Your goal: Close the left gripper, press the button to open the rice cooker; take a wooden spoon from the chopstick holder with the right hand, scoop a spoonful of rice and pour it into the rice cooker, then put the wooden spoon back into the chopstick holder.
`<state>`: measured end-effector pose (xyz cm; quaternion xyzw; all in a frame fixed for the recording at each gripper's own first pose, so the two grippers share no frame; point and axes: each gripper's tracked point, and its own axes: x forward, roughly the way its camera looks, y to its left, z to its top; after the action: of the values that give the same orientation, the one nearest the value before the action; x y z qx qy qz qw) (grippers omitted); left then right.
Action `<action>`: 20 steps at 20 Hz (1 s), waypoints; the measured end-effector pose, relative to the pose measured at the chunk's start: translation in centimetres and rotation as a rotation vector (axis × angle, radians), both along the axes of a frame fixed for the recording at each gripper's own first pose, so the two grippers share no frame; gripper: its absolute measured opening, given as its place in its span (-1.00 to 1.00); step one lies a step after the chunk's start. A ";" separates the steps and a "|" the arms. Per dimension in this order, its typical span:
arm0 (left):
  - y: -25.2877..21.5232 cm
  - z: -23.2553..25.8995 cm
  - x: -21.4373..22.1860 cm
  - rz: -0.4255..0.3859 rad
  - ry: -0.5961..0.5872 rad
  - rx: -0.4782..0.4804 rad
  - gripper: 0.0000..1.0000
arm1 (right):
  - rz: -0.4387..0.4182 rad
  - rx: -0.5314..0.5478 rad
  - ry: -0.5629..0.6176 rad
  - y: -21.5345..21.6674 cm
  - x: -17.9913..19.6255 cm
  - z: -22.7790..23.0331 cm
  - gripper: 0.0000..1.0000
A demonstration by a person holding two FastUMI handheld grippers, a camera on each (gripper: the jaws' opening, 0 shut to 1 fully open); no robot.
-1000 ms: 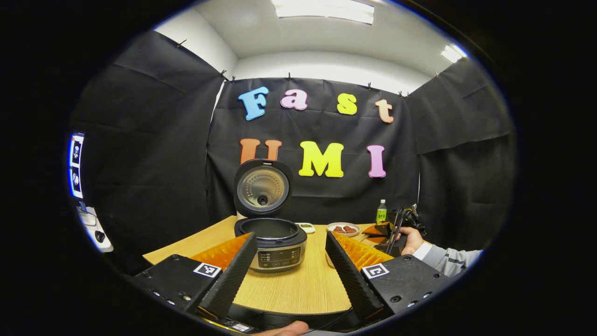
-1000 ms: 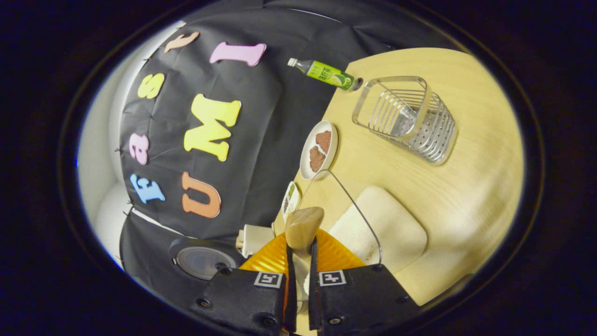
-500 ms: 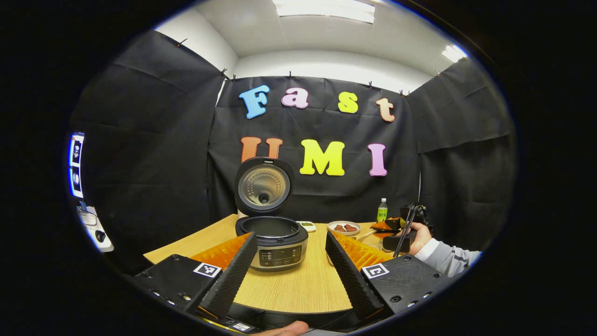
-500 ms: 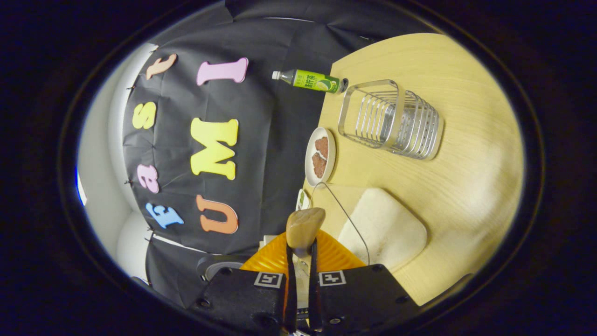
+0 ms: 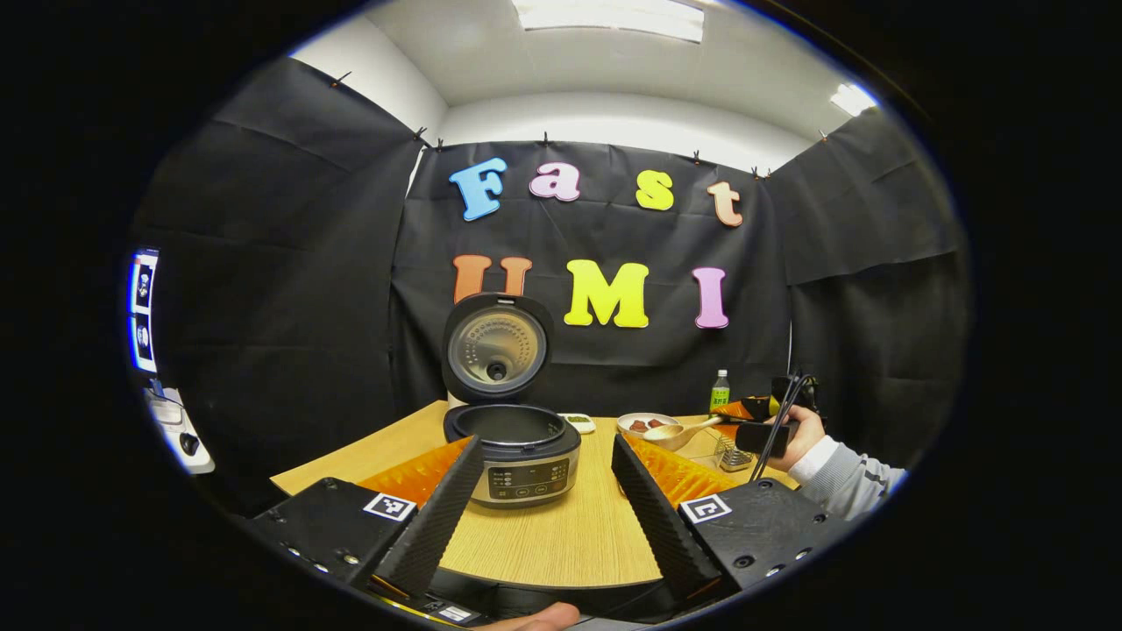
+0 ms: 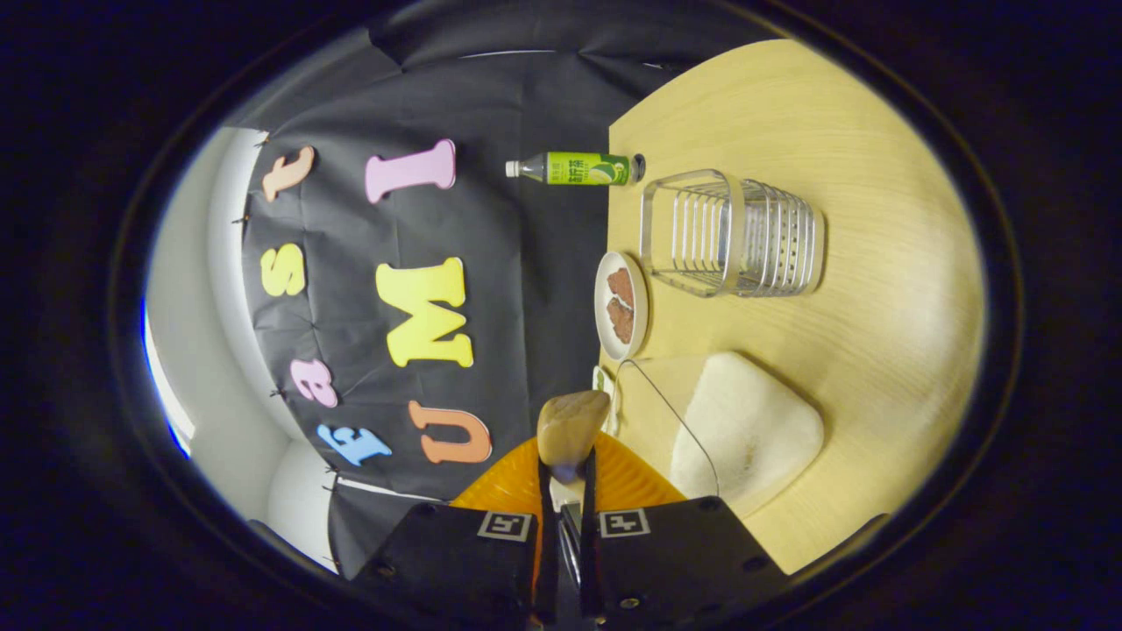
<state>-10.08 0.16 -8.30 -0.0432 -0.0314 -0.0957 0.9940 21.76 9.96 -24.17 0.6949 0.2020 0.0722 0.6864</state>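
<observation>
The rice cooker (image 5: 517,456) stands open on the wooden table (image 5: 578,535), its lid (image 5: 496,348) upright. My left gripper (image 5: 545,444) is open in front of it, holding nothing. At the right, a hand (image 5: 802,431) holds my right gripper (image 5: 745,419), which is shut on the wooden spoon (image 5: 679,430); the spoon lies about level and points left. In the right gripper view the camera is rolled sideways. There the spoon's bowl (image 6: 570,425) sticks out past my right gripper (image 6: 566,473), beside the white rice (image 6: 745,429) in a clear container. The metal chopstick holder (image 6: 732,235) stands farther off.
A small plate (image 6: 621,305) with brown pieces sits between the rice and the chopstick holder. A green bottle (image 6: 574,168) stands at the table's far edge by the black cloth. A small white dish (image 5: 577,423) lies behind the cooker.
My right gripper has risen from the rice with the spoon and rolled, so the spoon now lies level above the table. The left gripper has barely moved.
</observation>
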 end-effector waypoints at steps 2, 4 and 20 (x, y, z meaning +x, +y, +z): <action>-0.4 -0.2 0.2 -0.010 0.008 -0.014 0.89 | 0.008 0.043 0.001 0.5 -0.2 0.3 -0.71; -0.5 -0.7 0.3 -0.011 0.024 -0.005 0.89 | 0.014 0.100 -0.008 1.2 0.0 1.2 -0.71; 1.3 1.1 -1.8 -0.002 -0.032 -0.003 0.88 | 0.143 -0.005 -0.076 16.9 0.5 9.9 -0.71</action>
<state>-11.84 1.45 -7.17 -0.0430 -0.0473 -0.0975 0.9932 22.26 26.87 -14.27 0.6736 0.2252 0.1469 0.6884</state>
